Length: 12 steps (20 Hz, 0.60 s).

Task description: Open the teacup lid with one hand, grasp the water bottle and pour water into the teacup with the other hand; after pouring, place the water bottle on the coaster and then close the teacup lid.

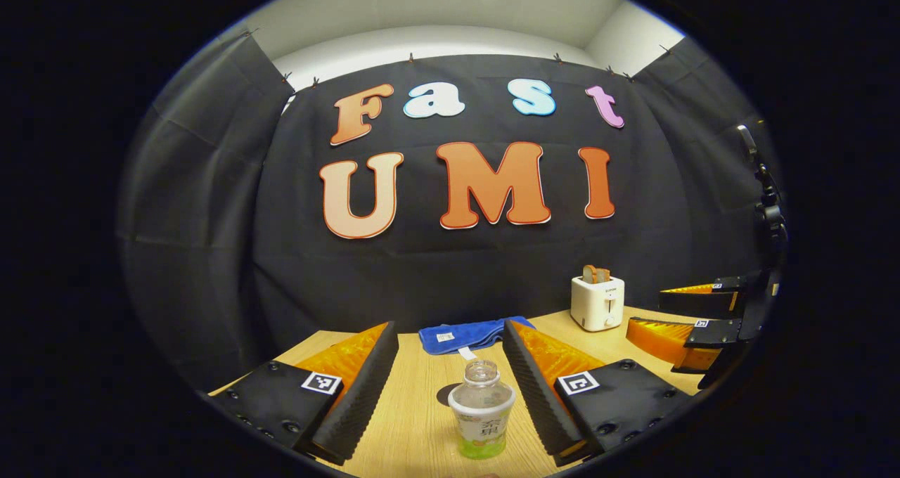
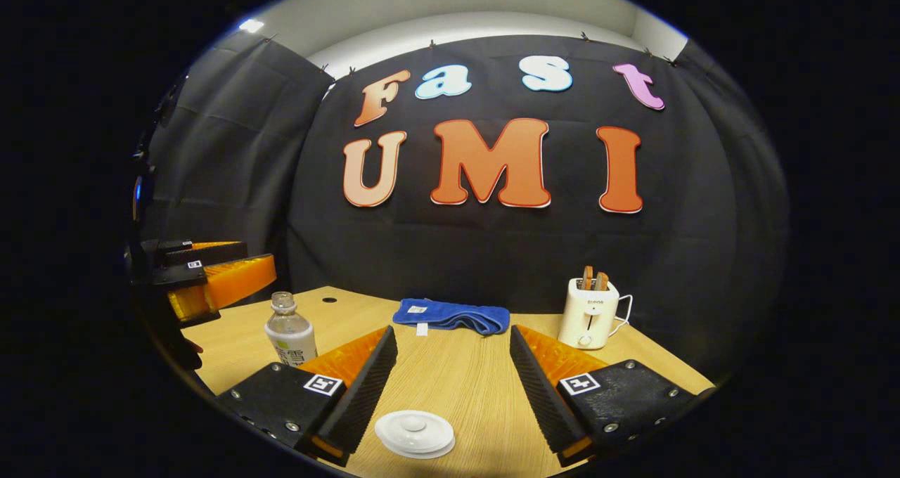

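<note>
left gripper jaws spread around the uncapped water bottle, right gripper jaws spread above the teacup lid; an off-centre squeeze could tip the bottle and spill.

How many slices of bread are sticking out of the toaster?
2. Both stand side by side in the toaster's top slots, one slice on the left and one slice on the right, as seen in the right gripper view.
</note>
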### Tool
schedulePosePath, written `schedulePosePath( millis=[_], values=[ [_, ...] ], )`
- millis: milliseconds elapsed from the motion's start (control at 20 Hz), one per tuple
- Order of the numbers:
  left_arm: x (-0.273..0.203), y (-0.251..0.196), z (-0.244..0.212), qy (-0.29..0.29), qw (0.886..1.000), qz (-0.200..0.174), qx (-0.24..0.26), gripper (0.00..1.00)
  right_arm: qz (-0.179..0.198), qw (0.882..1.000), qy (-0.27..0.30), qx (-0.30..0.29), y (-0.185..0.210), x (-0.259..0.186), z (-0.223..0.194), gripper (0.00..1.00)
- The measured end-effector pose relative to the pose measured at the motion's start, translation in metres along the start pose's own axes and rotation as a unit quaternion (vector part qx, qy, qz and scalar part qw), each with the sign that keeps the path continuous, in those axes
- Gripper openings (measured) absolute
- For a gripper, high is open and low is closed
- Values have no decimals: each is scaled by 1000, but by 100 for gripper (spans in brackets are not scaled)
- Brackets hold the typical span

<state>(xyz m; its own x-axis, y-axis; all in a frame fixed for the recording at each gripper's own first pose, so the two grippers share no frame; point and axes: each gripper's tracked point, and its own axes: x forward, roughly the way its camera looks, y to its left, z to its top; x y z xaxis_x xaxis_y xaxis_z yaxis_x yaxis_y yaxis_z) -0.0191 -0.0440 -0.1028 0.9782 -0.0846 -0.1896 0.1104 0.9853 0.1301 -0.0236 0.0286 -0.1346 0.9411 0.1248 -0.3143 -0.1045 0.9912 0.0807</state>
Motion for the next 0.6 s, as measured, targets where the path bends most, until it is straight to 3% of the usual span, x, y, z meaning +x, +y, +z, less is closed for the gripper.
schedulePosePath(
  millis=[450,500,600],
  values=[
    [-11,-9,-39,36,999,-9,25,96,38,997,65,-3,26,-1,-50,95],
    [-10,-10,-42,37,999,-8,27,100,46,996,77,3,32,-3,-58,95],
    [-12,-10,-50,43,999,-9,27,96,53,994,98,10,33,-3,-72,95]
  ],
)
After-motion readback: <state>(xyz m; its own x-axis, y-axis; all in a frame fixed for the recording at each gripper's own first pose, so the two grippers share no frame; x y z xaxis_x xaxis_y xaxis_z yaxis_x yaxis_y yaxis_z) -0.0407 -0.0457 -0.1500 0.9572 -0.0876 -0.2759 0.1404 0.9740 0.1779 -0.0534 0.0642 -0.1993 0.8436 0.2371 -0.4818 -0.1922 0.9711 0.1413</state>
